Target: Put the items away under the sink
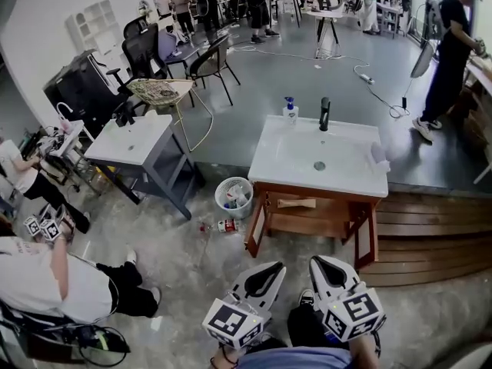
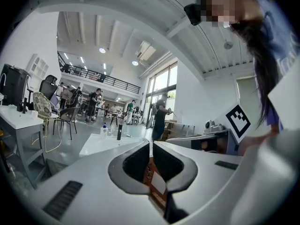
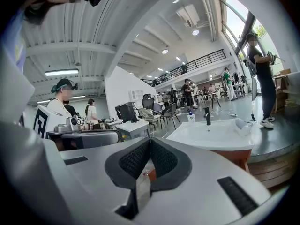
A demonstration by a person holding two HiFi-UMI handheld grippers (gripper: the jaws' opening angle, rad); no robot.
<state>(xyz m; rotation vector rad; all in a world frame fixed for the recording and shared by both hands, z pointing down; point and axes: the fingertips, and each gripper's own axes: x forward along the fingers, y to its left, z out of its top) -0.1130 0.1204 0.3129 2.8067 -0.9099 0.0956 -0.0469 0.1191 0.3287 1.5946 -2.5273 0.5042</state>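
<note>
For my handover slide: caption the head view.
Left hand-held gripper and right hand-held gripper, both shut, face the sink.

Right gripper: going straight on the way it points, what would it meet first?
Probably the front of the wooden cabinet under the white sink; the right gripper, jaws shut and empty, aims slightly downward at it. Nothing shows in between, though depth is hard to judge.

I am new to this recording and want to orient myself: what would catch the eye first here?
The white sink on a wooden cabinet stands mid-picture in the head view, a black faucet and soap bottle at its far edge. Below it, the left gripper and right gripper point toward it, both shut and empty.
</note>
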